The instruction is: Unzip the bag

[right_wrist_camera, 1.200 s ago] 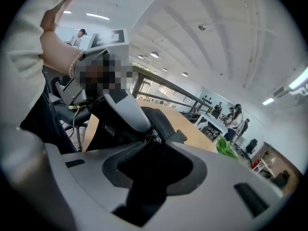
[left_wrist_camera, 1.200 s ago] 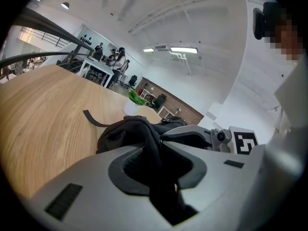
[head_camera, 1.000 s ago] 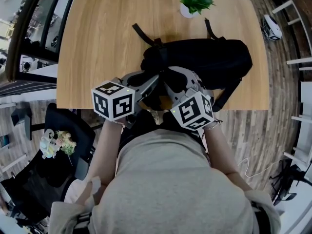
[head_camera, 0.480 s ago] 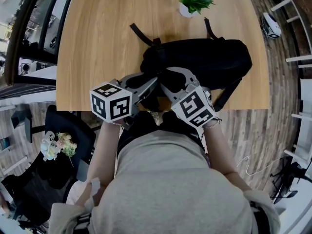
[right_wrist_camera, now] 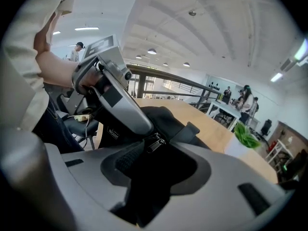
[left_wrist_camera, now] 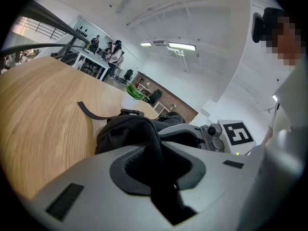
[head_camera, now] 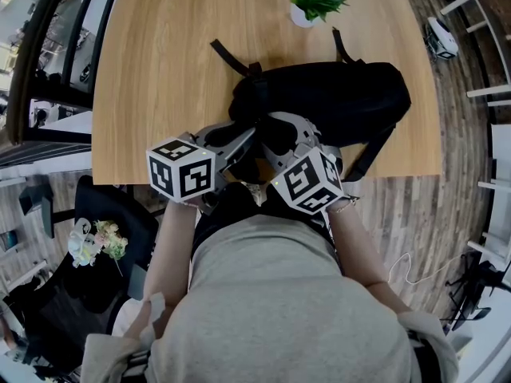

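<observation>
Head view: black bag [head_camera: 343, 94] lies on the wooden table [head_camera: 168, 70], on the table's near right part, with straps trailing toward the table's far side. Left gripper [left_wrist_camera: 158, 165], at the table's near edge, is closing its jaws with a fold of bag fabric pinched between them. Right gripper [right_wrist_camera: 154, 170], also at the table's near edge, is opening its jaws, bag fabric and zipper pull [right_wrist_camera: 155, 142] loose in the gap; potted plant [head_camera: 313, 0] at the table's far edge, person [head_camera: 271, 309] just off its near edge.
</observation>
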`<action>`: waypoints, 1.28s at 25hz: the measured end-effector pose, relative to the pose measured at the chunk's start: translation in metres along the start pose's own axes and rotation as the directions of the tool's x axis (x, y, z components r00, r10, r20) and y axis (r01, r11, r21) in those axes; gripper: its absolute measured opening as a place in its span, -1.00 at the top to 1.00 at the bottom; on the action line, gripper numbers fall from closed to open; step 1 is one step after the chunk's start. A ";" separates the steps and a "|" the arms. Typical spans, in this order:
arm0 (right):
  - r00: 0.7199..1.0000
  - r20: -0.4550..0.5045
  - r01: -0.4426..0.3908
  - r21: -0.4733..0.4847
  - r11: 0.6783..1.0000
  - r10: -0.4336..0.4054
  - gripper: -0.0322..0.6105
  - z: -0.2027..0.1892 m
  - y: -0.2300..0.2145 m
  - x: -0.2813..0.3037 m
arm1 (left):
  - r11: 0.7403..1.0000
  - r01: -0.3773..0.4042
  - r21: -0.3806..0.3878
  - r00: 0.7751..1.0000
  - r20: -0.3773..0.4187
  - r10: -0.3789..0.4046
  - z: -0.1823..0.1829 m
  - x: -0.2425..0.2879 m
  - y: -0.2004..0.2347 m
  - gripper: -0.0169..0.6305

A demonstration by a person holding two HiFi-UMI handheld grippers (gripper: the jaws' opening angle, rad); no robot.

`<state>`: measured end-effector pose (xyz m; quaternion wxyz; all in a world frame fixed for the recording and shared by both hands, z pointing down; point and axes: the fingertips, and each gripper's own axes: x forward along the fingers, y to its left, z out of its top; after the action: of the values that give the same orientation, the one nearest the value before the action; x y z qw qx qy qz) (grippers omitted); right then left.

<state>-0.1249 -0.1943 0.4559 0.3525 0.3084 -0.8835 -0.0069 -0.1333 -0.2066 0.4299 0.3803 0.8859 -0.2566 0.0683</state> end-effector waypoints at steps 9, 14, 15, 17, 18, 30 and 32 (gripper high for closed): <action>0.990 -0.004 0.136 -0.138 0.981 -0.138 0.56 -0.001 -0.003 -0.002 | 1.000 0.016 -0.026 1.000 0.023 -0.016 0.001 0.000 0.000 0.71; 0.984 -0.018 0.175 -0.143 0.974 -0.180 0.62 -0.003 -0.008 -0.008 | 0.999 0.018 -0.045 0.999 0.049 -0.015 0.003 0.000 0.000 0.71; 0.983 -0.017 0.179 -0.141 0.974 -0.184 0.69 -0.003 -0.009 -0.009 | 0.999 0.014 -0.050 0.998 0.056 -0.011 0.003 0.000 0.001 0.71; 0.983 -0.012 0.183 -0.131 0.974 -0.186 0.71 -0.003 -0.010 -0.012 | 0.998 0.010 -0.056 0.998 0.064 -0.007 0.003 -0.001 0.002 0.71; 0.983 -0.007 0.184 -0.124 0.975 -0.186 0.72 -0.002 -0.010 -0.013 | 0.998 0.010 -0.056 0.998 0.066 -0.006 0.003 -0.001 0.002 0.71; 0.981 0.024 0.194 -0.060 0.979 -0.193 0.74 0.005 -0.016 -0.012 | 0.998 0.016 -0.054 0.998 0.066 -0.012 0.002 0.000 0.000 0.71; 0.981 0.021 0.195 -0.046 0.980 -0.194 0.75 0.004 -0.017 -0.012 | 0.998 0.018 -0.053 0.998 0.067 -0.015 0.003 0.001 0.000 0.71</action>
<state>-0.1113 -0.2025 0.4412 0.3503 0.3847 -0.8515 -0.0649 -0.1328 -0.2091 0.4283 0.3958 0.8793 -0.2635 0.0289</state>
